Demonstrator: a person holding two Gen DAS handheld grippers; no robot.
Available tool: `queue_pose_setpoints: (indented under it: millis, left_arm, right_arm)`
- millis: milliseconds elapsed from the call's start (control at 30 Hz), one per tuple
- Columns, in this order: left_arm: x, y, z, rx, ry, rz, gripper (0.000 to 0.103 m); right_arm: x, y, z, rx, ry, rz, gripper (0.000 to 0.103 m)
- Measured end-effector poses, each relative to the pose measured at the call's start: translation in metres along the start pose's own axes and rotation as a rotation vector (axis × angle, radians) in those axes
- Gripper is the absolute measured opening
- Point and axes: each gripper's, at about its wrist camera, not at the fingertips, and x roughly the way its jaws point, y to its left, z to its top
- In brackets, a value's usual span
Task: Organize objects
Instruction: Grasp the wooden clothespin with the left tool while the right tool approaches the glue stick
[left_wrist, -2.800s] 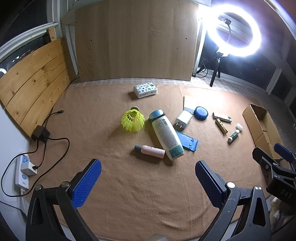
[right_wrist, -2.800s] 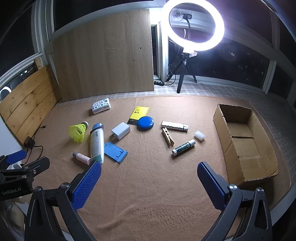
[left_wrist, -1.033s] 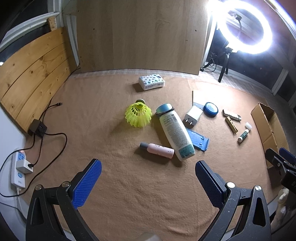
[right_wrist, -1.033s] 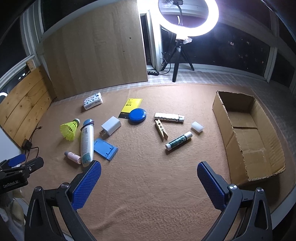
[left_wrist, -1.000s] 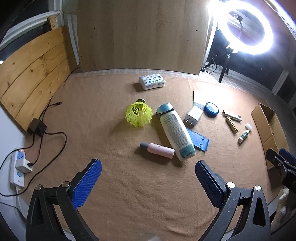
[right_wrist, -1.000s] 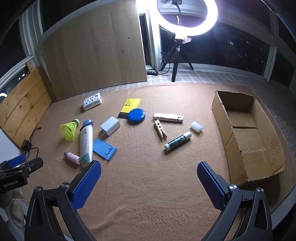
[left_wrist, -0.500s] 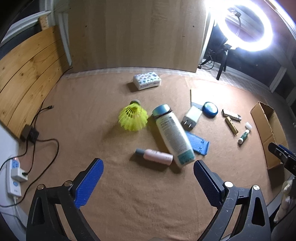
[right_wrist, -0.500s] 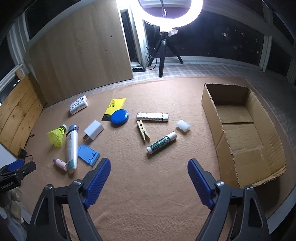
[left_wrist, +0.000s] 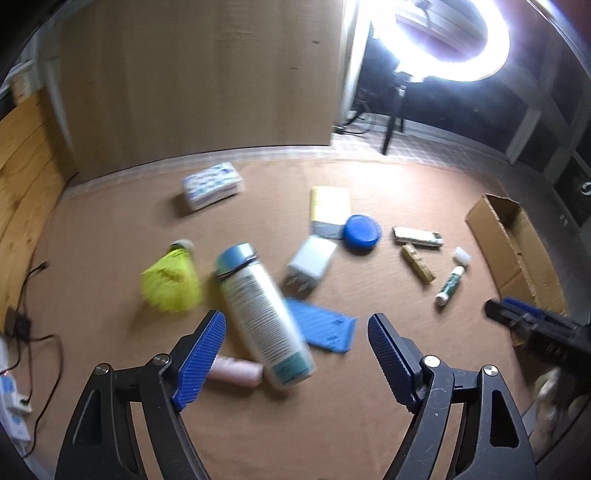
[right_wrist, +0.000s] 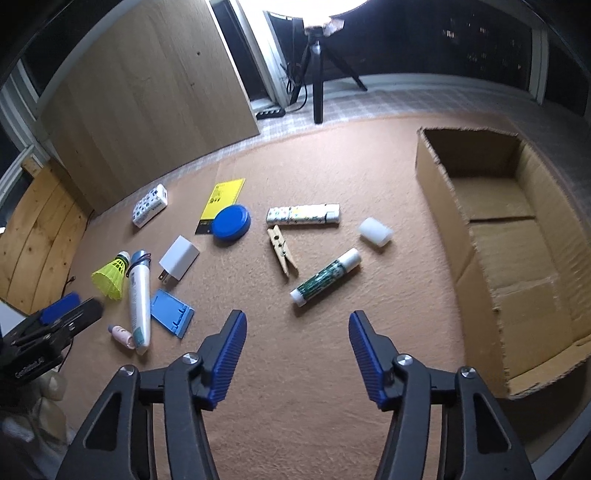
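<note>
Blue-padded hand-held grippers (right_wrist: 297, 345) angled down, closing.

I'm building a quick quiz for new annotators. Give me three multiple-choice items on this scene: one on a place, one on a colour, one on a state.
1. Where does the blue round lid lie?
A. inside the box
B. overlapping the yellow card's corner
C. on the bottle

2. What colour is the shuttlecock?
A. yellow
B. red
C. white

3. What is in the cardboard box?
A. the glue stick
B. the clothespin
C. nothing visible

Answers:
1 B, the lid covers the card's near corner.
2 A, its skirt is bright yellow.
3 C, only bare cardboard shows; the glue stick and clothespin lie on the mat.
</note>
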Motion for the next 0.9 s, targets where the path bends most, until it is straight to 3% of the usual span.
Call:
queue_pose_setpoints:
  millis: [100, 333, 433, 833, 900]
  left_arm:
    - [0.022, -0.02, 0.011, 0.028, 0.028, -0.039, 0.083]
    - [0.079, -0.068, 0.038, 0.046, 0.117, -0.098, 0.071]
    - [0.1, -0.087, 0.047, 0.061, 0.157, -0.11, 0.06]
    - [0.158, -0.127, 0.062, 0.076, 0.257, -0.136, 0.054]
    - [0.159, -0.13, 0.064, 0.076, 0.256, -0.142, 0.043]
  right_arm:
    - [0.004, 0.0, -0.005, 0.005, 0.014, 0.007, 0.053]
    - [0.011, -0.01, -0.014, 0.032, 0.03, -0.006, 0.053]
    - [0.014, -0.014, -0.014, 0.043, 0.031, -0.013, 0.052]
    - [0.022, -0.032, -0.008, 0.087, 0.038, -0.006, 0.045]
    - [0.025, -0.034, -0.008, 0.096, 0.043, -0.005, 0.044]
